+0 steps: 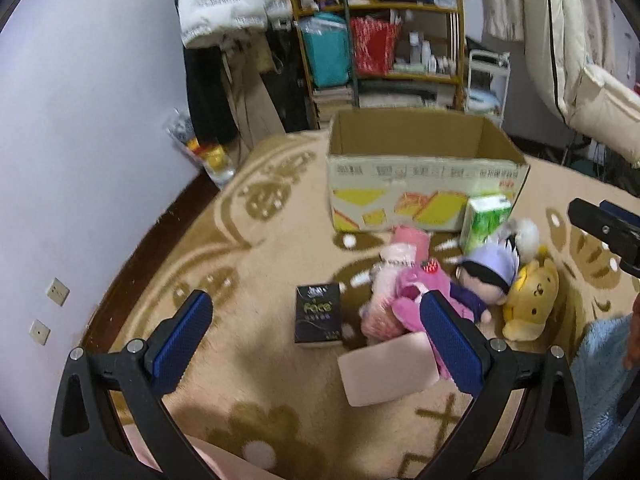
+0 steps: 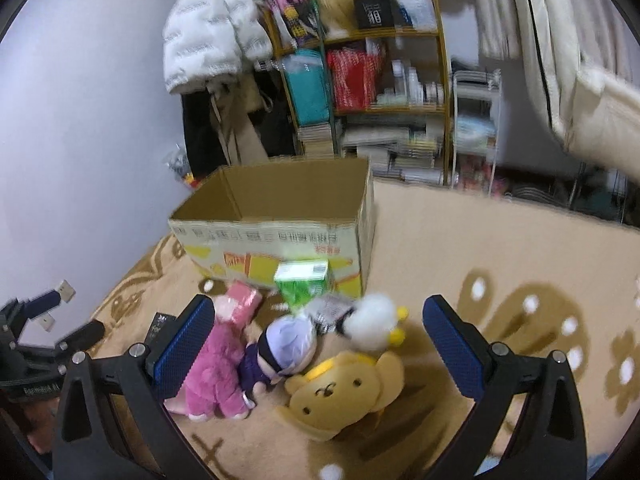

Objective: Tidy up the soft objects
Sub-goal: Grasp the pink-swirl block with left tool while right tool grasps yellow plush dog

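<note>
An open cardboard box (image 1: 424, 184) stands on the patterned carpet; it also shows in the right wrist view (image 2: 280, 236). In front of it lie a pink plush (image 1: 404, 300) (image 2: 218, 368), a doll with a lilac hat (image 1: 486, 276) (image 2: 280, 344), a yellow bear plush (image 1: 530, 300) (image 2: 344, 392) and a white pompom (image 2: 370, 322). My left gripper (image 1: 316, 340) is open and empty, above the carpet near the pink plush. My right gripper (image 2: 318, 348) is open and empty, above the doll and bear.
A green tissue pack (image 1: 484, 220) (image 2: 304, 280) leans on the box. A black box (image 1: 318, 316) and a pale flat card (image 1: 388, 368) lie on the carpet. A shelf (image 1: 380, 40) and hanging coats stand behind. A blue fluffy cloth (image 1: 600, 380) lies at right.
</note>
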Demonstrator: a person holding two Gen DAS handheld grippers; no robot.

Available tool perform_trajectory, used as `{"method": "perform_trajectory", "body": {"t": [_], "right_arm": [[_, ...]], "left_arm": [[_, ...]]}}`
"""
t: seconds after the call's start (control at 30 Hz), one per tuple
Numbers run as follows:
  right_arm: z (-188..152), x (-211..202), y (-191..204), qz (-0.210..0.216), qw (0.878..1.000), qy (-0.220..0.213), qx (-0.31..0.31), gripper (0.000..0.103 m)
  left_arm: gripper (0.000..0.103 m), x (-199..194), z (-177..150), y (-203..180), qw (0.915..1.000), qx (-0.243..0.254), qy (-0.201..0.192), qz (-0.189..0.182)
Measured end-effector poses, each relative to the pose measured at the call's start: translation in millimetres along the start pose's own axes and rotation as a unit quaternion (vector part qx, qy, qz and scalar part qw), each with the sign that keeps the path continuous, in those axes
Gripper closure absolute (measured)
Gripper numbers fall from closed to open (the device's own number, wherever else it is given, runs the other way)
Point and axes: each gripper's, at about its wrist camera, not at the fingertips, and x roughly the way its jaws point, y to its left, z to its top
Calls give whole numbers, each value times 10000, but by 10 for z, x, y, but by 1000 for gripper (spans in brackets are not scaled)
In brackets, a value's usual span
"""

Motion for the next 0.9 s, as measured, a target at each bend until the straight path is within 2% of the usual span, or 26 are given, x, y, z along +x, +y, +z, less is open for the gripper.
{"method": "perform_trajectory", "body": {"t": [0.23,0.37,0.7,0.83,0.9], "right_arm": [[-86,285,-84,-16,9979,590,285,0],[-128,430,-175,-244,9949,875,447,0],[-270,701,-453,-193,9806,1590,1130,0],[-316,779,-488,-295,9775,1746,1149,0],[-352,832,-510,-272,9742,1877,1220,6]], "left_arm": [[1,287,30,-105,9981,-67,579,-221],[1,429,33,-159,9968,-116,711,-347],[1,704,-64,-213,9926,-220,1130,-376],[1,774,-127,-231,9901,-251,1314,-426],[1,794,-156,-272,9895,-159,1369,-439]]}}
